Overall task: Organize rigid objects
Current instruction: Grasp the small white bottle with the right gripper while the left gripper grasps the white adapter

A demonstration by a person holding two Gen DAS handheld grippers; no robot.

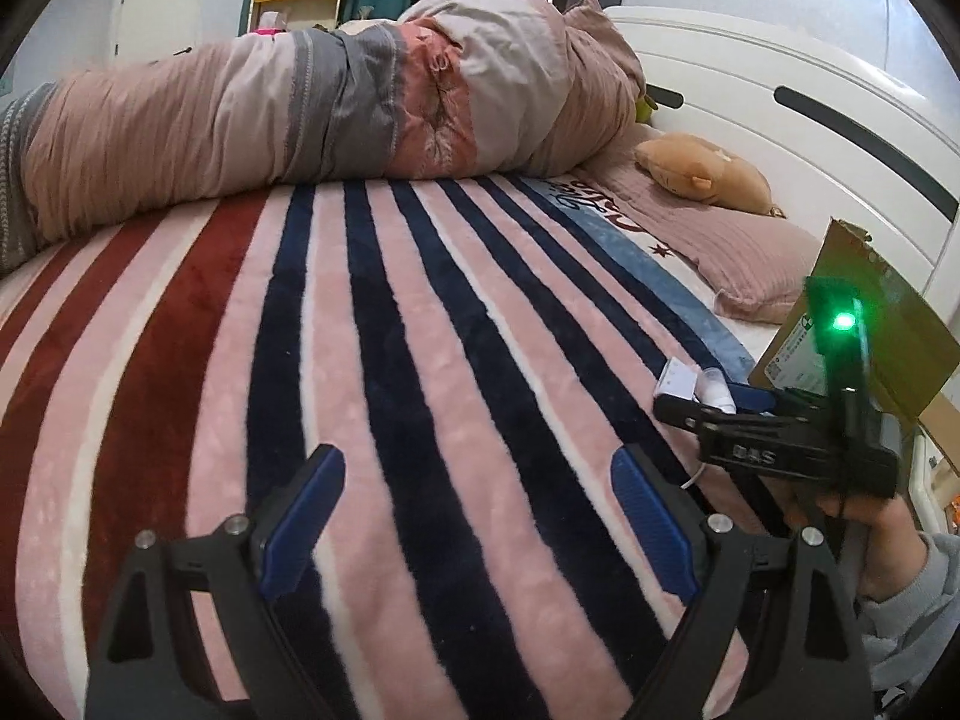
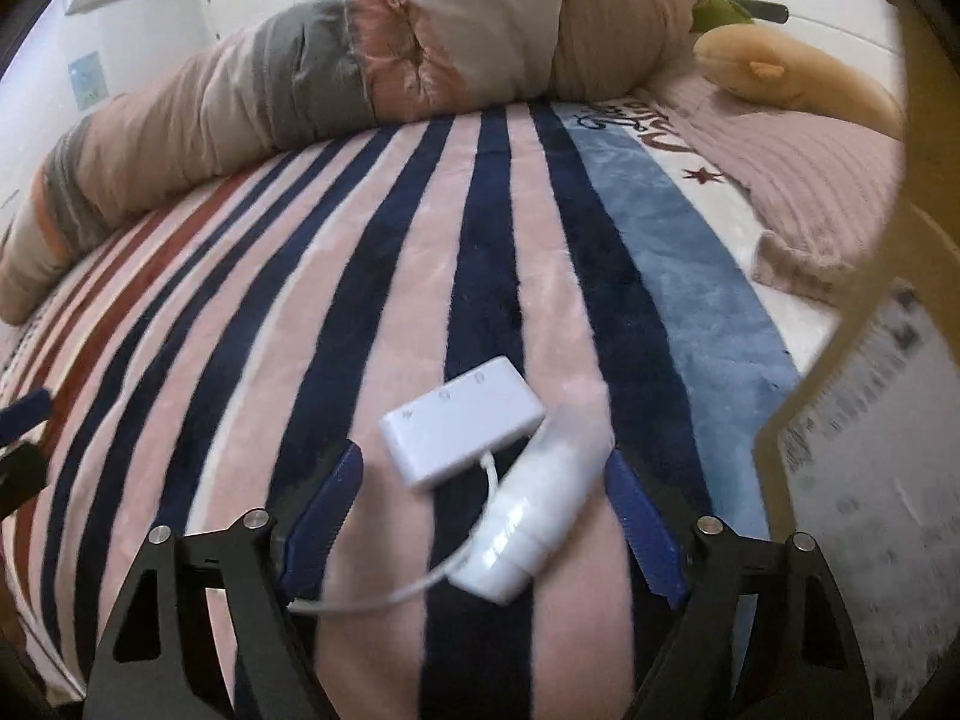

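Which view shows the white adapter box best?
The right wrist view: the white adapter box lies large and whole on the striped blanket, ports visible, ahead of the open right gripper. The left wrist view shows only a small part of it.

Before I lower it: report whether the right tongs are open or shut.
Open: the right tongs spread wide around the white adapter and white tube, touching neither.

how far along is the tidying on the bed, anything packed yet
Nothing looks packed yet. The white adapter, its cable and a white tube-like item lie on the striped blanket, beside the cardboard box. The right gripper is open around the tube-like item, not closed on it. The left gripper is open and empty. Left: grasp both items and place them; the box's inside isn't visible.
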